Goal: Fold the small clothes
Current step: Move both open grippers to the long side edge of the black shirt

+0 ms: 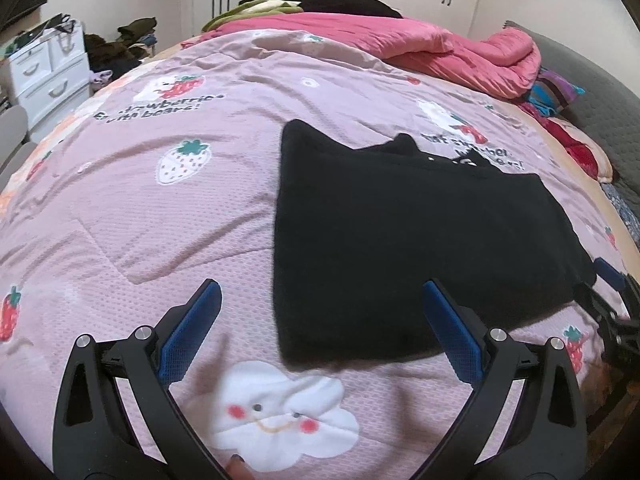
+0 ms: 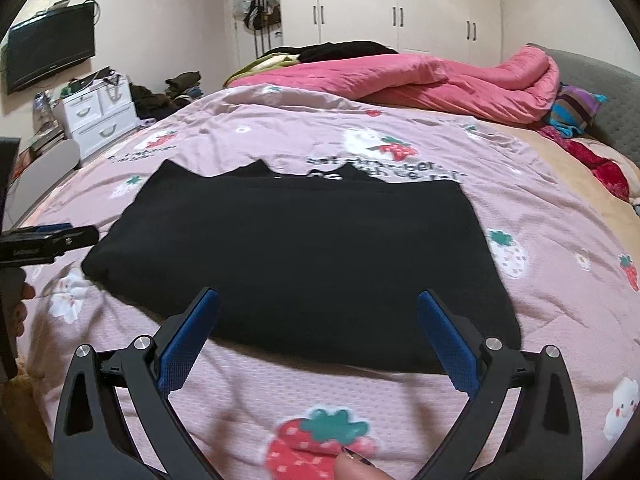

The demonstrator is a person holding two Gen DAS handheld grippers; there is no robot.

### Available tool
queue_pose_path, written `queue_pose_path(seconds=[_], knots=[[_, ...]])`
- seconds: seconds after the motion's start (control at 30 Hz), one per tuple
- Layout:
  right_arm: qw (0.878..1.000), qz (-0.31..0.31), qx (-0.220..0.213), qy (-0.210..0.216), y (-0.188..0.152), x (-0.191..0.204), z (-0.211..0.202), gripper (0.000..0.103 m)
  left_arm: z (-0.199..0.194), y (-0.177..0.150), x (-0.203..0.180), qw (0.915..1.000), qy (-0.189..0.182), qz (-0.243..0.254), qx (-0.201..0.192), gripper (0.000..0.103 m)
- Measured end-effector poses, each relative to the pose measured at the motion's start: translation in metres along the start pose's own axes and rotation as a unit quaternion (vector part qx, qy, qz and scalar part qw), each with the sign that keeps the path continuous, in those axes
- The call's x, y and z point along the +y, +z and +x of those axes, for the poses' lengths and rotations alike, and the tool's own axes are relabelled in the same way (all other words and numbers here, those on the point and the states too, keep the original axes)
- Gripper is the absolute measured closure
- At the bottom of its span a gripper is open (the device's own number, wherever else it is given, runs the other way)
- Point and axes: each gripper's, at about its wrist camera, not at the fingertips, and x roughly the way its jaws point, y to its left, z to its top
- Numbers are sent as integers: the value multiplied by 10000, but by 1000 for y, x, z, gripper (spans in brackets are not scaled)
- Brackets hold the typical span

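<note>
Here the black garment lies flat on the pink strawberry-print quilt, folded into a broad dark slab with two small points sticking up along its far edge. In the right wrist view the right gripper hangs just above the garment's near edge, its blue-padded fingers spread wide with nothing between them; the cloth fills the space ahead of them and runs past both tips to left and right. A fingertip shows at the bottom of that view, over a printed strawberry.

In the left wrist view the left gripper is likewise spread wide and empty. The garment sits ahead and to its right: the near left corner of the cloth falls between the fingers, the right finger overlaps the dark fabric, and the left finger stands over bare quilt. Whether either gripper touches the cloth cannot be told. A white smiling cloud print lies just near of the garment.

Far across the bed a bunched pink duvet is heaped, with white wardrobes behind it and a white drawer unit at far left.
</note>
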Motion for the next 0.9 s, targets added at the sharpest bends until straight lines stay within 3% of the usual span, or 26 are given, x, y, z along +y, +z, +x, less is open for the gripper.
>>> queue_pose_path(seconds=[0.53,0.9], knots=[[9900,-1335,118,432,10,105,26,4,14,19,44,9978,421,-504,28,9],[9800,-1879,326,573,11,143,51,4,36,44,52,9966,604,-561,-19,9]])
